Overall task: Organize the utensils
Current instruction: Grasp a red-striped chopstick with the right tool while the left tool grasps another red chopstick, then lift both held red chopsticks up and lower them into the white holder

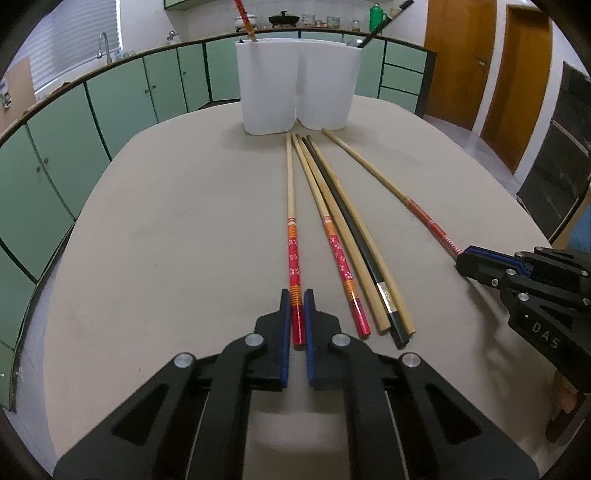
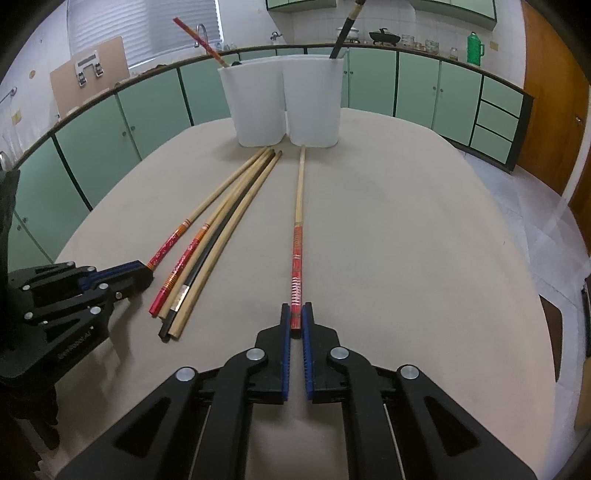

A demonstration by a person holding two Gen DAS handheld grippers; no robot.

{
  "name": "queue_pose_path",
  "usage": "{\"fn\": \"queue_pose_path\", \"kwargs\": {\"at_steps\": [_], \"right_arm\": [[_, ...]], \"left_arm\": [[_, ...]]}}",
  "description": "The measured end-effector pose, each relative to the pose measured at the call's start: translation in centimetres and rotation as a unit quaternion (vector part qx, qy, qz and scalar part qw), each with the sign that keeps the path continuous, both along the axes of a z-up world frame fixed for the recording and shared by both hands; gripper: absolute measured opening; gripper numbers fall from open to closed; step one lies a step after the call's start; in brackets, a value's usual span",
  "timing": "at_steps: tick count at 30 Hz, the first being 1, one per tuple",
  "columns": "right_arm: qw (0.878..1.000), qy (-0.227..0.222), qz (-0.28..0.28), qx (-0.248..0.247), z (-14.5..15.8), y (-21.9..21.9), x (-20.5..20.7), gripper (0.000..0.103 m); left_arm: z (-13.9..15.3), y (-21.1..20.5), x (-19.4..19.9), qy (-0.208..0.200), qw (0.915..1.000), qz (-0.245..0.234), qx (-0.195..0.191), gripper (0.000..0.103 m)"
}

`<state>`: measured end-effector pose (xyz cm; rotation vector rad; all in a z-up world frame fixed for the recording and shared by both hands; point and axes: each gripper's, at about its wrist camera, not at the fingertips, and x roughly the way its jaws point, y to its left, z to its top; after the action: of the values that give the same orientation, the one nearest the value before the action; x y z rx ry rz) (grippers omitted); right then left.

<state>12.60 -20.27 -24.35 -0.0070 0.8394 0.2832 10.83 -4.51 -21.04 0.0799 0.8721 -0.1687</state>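
Several chopsticks lie lengthwise on the beige table [image 1: 166,240]. My left gripper [image 1: 296,300] is shut on the red end of a flower-patterned bamboo chopstick [image 1: 291,206], which rests flat on the table. My right gripper [image 2: 295,311] is shut on the red end of another bamboo chopstick [image 2: 298,206], lying apart to the right. Between the two lies a loose bundle: a red flowered chopstick [image 1: 338,254], a black one [image 1: 354,236] and plain bamboo ones. A white two-compartment holder [image 1: 295,85] stands at their far tips, with a red chopstick [image 1: 245,18] in its left cup and a black one [image 1: 384,22] in its right cup.
Green cabinets [image 1: 122,96] under a counter run behind the table. Wooden doors [image 1: 458,55] stand at the right. A tap [image 1: 103,44], pots and a green flask [image 1: 376,16] sit on the counter. Bare tabletop lies left of the chopsticks.
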Motion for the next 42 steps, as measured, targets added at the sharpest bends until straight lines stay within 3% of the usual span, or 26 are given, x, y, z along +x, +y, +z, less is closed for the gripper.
{"fn": "queue_pose_path", "kwargs": {"at_steps": [5,20,27,42], "right_arm": [[1.0,-0.025,0.001,0.002,1.7,-0.8,-0.5,0.006],[0.994,-0.103,0.006,0.024,10.0,-2.5,-0.7,0.006],[0.99,-0.132,0.024,0.04,14.5,-2.6,1.1,0.006],[0.982,-0.169,0.064,0.045,22.9,-2.0,5.4,0.005]], "left_arm": [[1.8,0.9,-0.5,-0.02,0.9998,0.007,-0.006,0.005],[11.8,2.4,-1.8,-0.136,0.9905,0.004,-0.02,0.005],[15.9,1.9,-0.6,-0.184,0.9826,-0.011,-0.023,0.005],[22.0,0.9,1.5,-0.241,0.9689,-0.042,-0.036,0.005]]}}
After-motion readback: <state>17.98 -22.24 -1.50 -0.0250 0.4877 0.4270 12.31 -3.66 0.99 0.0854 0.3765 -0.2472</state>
